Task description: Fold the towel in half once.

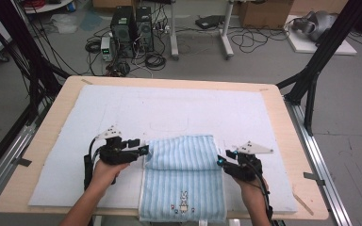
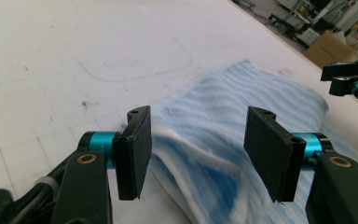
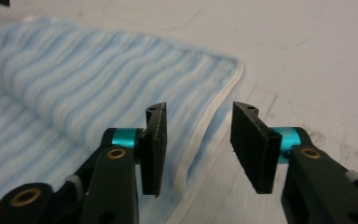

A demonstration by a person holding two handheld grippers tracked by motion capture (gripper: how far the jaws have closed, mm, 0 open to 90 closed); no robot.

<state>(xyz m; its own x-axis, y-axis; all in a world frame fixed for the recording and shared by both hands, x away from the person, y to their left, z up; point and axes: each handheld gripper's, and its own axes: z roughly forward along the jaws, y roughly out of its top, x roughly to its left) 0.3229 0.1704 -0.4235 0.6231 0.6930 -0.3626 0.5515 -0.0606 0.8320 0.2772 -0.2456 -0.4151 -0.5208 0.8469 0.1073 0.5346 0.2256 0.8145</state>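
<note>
The soft, limp striped towel (image 1: 183,176) is best taken by its folded edge corners, where the left gripper (image 1: 143,149) and right gripper (image 1: 220,161) are parted, gripping nothing.

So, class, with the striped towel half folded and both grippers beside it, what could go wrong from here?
1. The folded flap of the towel looks puffy, not pressed flat; with both grippers open and nothing gripped, it may spring or slide back.
2. The left gripper has the towel's edge between its fingers; pulling away could snag and drag it.
3. The towel's near end hangs over the table edge, so a tug might slide it off.
</note>
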